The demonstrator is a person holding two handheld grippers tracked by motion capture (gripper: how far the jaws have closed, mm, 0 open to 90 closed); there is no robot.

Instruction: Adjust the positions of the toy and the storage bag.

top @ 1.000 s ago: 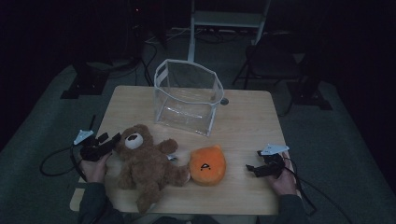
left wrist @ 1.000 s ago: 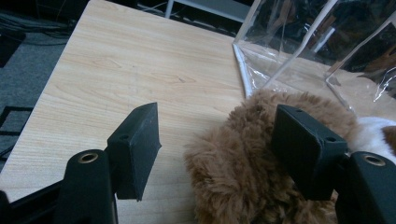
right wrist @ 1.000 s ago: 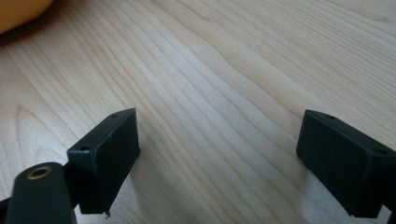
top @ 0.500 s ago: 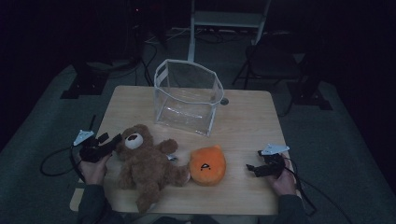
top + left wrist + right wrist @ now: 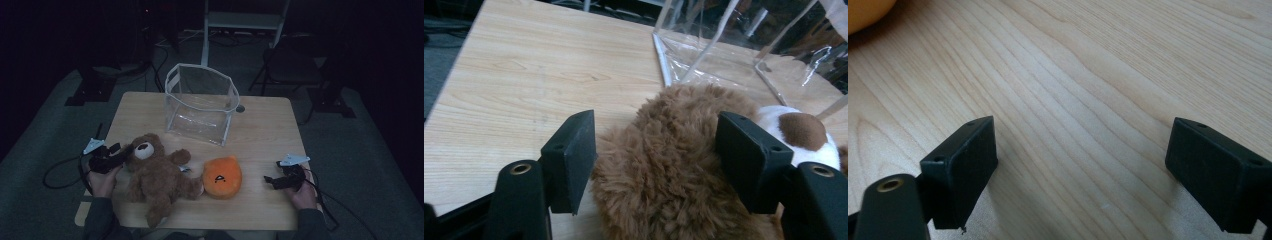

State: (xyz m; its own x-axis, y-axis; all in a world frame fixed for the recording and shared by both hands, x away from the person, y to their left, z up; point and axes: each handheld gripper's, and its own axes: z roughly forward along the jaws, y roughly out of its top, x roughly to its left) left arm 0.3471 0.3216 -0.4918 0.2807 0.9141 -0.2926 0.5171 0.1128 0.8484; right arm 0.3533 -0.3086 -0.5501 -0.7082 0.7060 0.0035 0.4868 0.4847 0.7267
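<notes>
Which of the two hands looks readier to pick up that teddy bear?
The left. The left gripper already has its jaws around the teddy bear's head and they have just been closing. The right gripper rests open on bare table, beyond the orange plush.

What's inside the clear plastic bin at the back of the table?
The clear plastic bin with white edging looks empty: through its see-through walls only its own creased floor and the light wooden table show. Dim light and glare could hide something small or flat inside.
</notes>
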